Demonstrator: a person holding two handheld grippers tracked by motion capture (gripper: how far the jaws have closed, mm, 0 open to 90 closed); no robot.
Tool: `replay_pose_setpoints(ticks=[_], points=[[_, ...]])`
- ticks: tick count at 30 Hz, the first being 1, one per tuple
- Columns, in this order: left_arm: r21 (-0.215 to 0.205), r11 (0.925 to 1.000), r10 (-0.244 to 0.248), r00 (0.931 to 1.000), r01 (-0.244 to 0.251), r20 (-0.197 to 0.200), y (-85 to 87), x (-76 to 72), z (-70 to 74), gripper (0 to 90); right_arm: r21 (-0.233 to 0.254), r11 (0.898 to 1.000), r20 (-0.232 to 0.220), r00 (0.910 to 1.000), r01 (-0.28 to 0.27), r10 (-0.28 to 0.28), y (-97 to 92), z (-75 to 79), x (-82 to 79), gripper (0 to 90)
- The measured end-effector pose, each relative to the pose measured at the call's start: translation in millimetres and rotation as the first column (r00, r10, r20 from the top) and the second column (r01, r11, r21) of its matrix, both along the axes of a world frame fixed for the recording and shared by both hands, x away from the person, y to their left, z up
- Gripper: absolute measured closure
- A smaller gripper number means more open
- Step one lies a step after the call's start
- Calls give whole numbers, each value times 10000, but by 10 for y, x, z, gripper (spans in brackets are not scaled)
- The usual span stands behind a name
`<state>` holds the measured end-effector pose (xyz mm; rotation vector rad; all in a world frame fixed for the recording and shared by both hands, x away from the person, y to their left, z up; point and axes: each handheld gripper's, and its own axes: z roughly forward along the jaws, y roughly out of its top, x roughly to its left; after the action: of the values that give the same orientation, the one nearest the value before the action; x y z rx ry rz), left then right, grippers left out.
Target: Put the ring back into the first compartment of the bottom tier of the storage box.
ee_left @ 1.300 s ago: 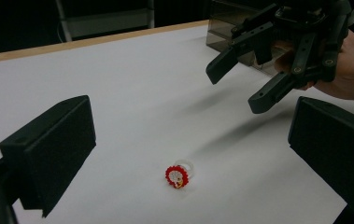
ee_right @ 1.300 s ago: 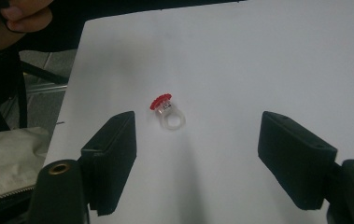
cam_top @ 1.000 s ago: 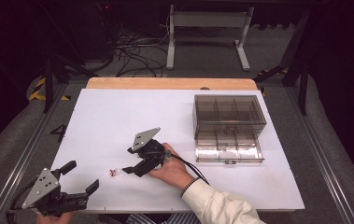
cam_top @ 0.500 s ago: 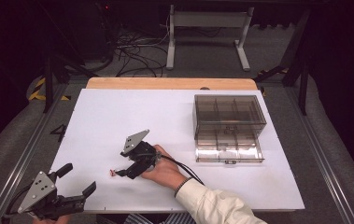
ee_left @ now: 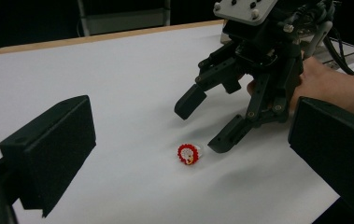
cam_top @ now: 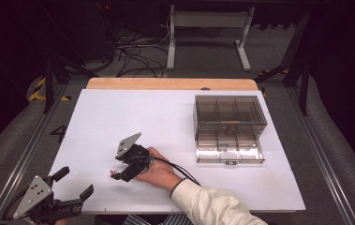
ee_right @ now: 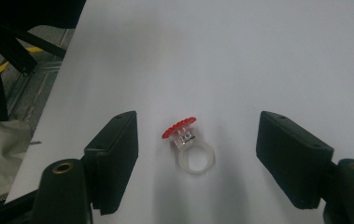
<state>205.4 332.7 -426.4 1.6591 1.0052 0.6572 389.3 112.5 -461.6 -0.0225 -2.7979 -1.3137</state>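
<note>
A small clear plastic ring with a red flower top (ee_right: 189,145) lies on the white table (cam_top: 166,117), near the front left (cam_top: 114,176). A hand holds my right gripper (cam_top: 119,171) over it, tilted down and open. The ring sits between the two black pads (ee_right: 116,154) and touches neither. From the left gripper view, the ring (ee_left: 188,154) lies just beside the lower finger of the right gripper (ee_left: 201,127). My left gripper (cam_top: 75,183) hangs open at the table's front left corner, pointing at the ring, with nothing between its jaws.
A smoky clear compartment box (cam_top: 229,117) stands at the right of the table, with its lower drawer (cam_top: 229,152) pulled out toward me. A wooden strip (cam_top: 170,83) edges the far side. Cables and a metal stand leg lie on the floor beyond.
The right gripper has moved left and down, toward the front left of the table, until its jaws straddle the ring. The left gripper has barely shifted.
</note>
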Motion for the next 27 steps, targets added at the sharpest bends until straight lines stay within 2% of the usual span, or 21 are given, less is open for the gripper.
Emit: replay_pose_setpoints(ticks=[15,19,22,25,27], points=[[-3,10000,13,10000,-13,-3,-5,5,-2,15,-456,9988,392,9990,-183,201,183,-116,-46,402],[11,10000,11,10000,-11,-3,-6,4,-3,14,-592,9976,695,9968,-345,386,219,-138,-73,492],[31,10000,-1,10000,1,-16,-5,6,-3,14,-655,9969,759,9960,-428,477,213,-124,-84,658],[34,10000,-23,10000,23,-23,-5,11,-4,14,-710,9969,987,9943,-328,398,204,-106,-99,705],[46,10000,-42,10000,42,-12,-6,15,-2,14,-691,9973,944,9950,-268,332,189,-79,-103,706]])
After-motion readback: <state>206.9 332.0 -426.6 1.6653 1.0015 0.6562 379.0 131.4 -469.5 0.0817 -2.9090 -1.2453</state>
